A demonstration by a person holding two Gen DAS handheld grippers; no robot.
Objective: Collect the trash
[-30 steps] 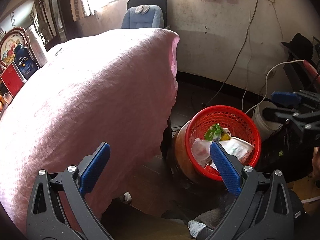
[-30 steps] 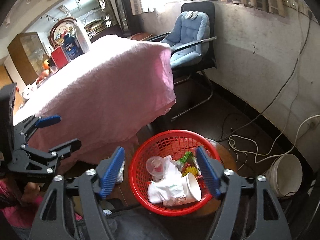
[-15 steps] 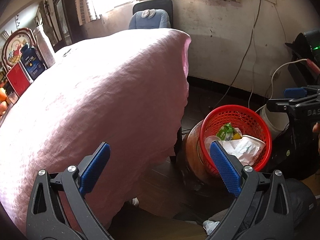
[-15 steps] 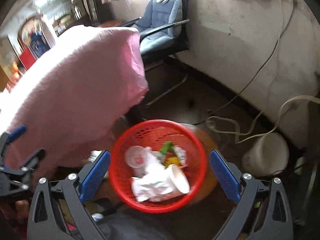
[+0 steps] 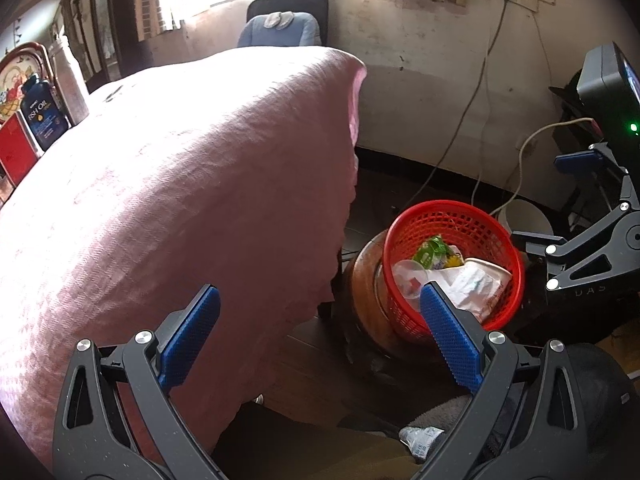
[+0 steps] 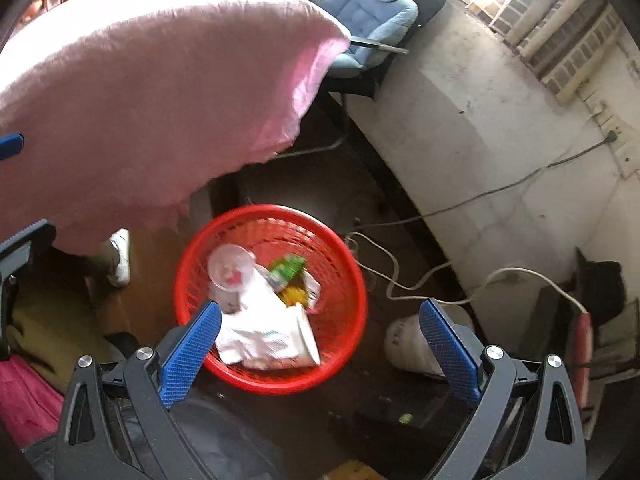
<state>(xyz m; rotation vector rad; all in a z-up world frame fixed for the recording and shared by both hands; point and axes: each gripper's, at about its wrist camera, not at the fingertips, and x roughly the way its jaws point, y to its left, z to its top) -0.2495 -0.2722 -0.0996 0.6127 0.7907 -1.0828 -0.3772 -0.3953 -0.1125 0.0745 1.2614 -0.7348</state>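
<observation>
A red mesh basket [image 6: 272, 216] sits on a round wooden stool [image 5: 364, 292] beside the table. In it lie a crumpled white paper cup and wrapper [image 6: 264, 332], a clear plastic lid [image 6: 230, 266] and a green packet [image 6: 286, 268]. My right gripper [image 6: 320, 308] hovers above the basket's near rim, open, with nothing between its blue pads. My left gripper [image 5: 318, 296] is open and holds nothing too, over the table's edge to the left of the basket [image 5: 452, 216]. The right gripper [image 5: 560, 200] shows at the right edge of the left wrist view.
A table under a pink cloth [image 5: 180, 180] fills the left, with a bottle and tins [image 5: 40, 116] at its far side. Behind stand a blue-cushioned chair [image 6: 368, 20] and a wall. Cables [image 6: 400, 272] and a white bucket [image 6: 408, 344] lie right of the basket. A person's shoe [image 6: 120, 256] shows under the table.
The right gripper's jaws have widened, and it has swung and rolled over the basket, which now sits nearer its left finger. The left gripper has drifted slightly left.
</observation>
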